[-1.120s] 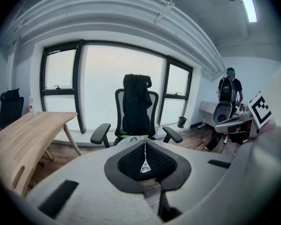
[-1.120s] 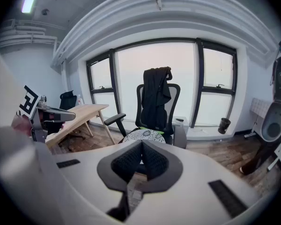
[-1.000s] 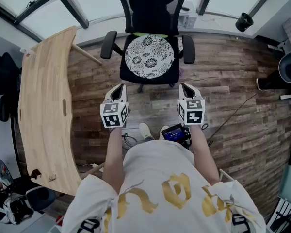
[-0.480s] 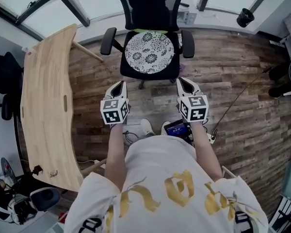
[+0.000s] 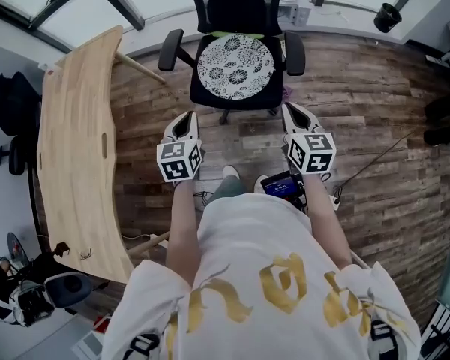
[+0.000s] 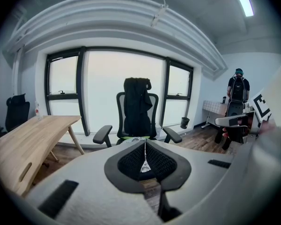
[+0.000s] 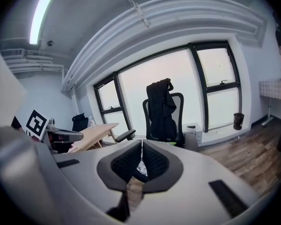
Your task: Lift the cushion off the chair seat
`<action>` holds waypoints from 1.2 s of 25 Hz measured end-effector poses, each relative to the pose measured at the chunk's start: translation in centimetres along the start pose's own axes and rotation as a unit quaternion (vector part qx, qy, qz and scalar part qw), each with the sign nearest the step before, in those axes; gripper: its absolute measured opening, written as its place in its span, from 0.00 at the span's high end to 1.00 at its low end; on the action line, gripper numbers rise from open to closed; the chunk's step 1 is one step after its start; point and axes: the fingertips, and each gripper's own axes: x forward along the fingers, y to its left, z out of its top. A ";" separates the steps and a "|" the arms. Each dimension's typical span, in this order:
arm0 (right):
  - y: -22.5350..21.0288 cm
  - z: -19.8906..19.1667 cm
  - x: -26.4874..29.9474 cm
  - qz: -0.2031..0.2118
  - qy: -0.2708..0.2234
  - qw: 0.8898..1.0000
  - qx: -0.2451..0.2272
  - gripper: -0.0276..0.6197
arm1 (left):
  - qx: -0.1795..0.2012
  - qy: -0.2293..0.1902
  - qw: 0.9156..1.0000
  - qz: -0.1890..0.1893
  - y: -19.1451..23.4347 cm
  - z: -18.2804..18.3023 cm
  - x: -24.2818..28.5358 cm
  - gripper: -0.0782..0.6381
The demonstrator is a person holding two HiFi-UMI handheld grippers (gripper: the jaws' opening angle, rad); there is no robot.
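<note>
L gripper [image 5: 186,118] & R gripper [image 5: 291,111] are both clenched shut w/ nothing in them. Forearms reach fwd side by side, tips aimed at 12 o'clock & tipped slightly down over the wood floor [image 5: 375,88], short of the chair [image 5: 171,49]. Cushion [image 5: 235,62] is round, white w/ black flower print & a lime-green edge at the back; it lies flat on the black seat at 12 o'clock, apart from both grippers.

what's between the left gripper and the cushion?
Head view: only bare wood floor and the black seat edge lie between left gripper and cushion.
</note>
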 end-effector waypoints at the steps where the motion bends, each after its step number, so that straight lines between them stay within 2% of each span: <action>1: -0.1 -0.2 0.1 0.002 0.002 1.000 0.006 0.94 | 0.000 0.002 1.000 0.000 0.0 -0.2 0.1 0.87; 7: -1.0 -1.2 1.6 -0.009 0.023 1.000 0.007 0.94 | -0.008 0.013 1.000 0.003 1.2 -0.7 2.0 0.87; 13: -3.1 -0.9 5.6 -0.034 0.042 0.999 -0.005 0.94 | -0.028 0.007 0.999 0.033 4.6 0.1 6.5 0.87; 19: -4.9 0.3 12.6 -0.049 0.077 0.996 -0.013 0.94 | -0.038 0.007 0.999 0.010 8.5 2.7 13.1 0.87; 23: -6.3 1.4 17.0 -0.069 0.081 0.994 -0.008 0.94 | -0.036 0.030 0.999 -0.015 11.0 3.8 17.6 0.87; 30: -7.5 2.7 22.6 -0.077 0.085 0.993 0.027 0.94 | -0.020 0.046 0.998 -0.030 15.3 5.4 23.4 0.87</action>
